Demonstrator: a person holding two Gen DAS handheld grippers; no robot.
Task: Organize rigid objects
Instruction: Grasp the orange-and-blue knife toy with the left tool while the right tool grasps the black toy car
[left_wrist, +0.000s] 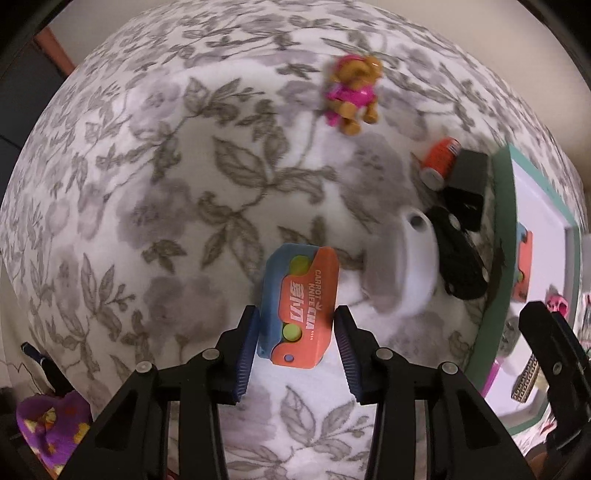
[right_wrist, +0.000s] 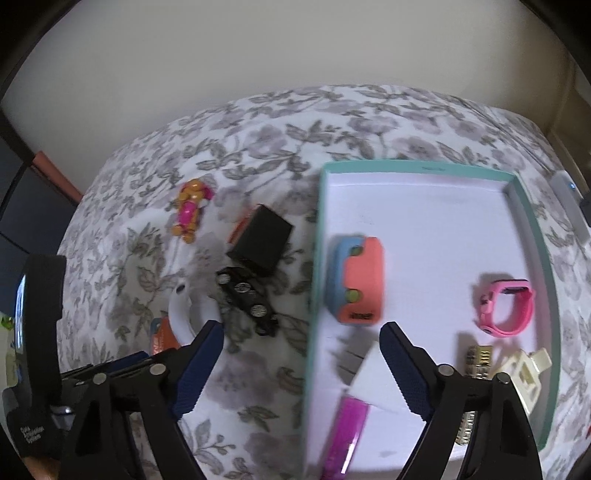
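Observation:
An orange and blue carrot knife toy (left_wrist: 299, 306) lies on the floral cloth between the fingers of my left gripper (left_wrist: 297, 330); the jaws stand open around it, close to its sides. My right gripper (right_wrist: 301, 345) is open and empty above the left rim of the teal tray (right_wrist: 314, 280). In the tray lie a second orange and blue knife toy (right_wrist: 356, 280), a pink watch (right_wrist: 508, 306), a white block (right_wrist: 373, 384), a magenta bar (right_wrist: 345, 432), a gold strap (right_wrist: 476, 363) and a cream piece (right_wrist: 522, 371).
On the cloth left of the tray are a white curved piece (left_wrist: 415, 258), a black toy car (right_wrist: 249, 299), a black box (right_wrist: 260, 240), an orange can (left_wrist: 439, 158) and a brown and pink dog figure (left_wrist: 354, 92). A purple cloth (left_wrist: 48, 421) lies at lower left.

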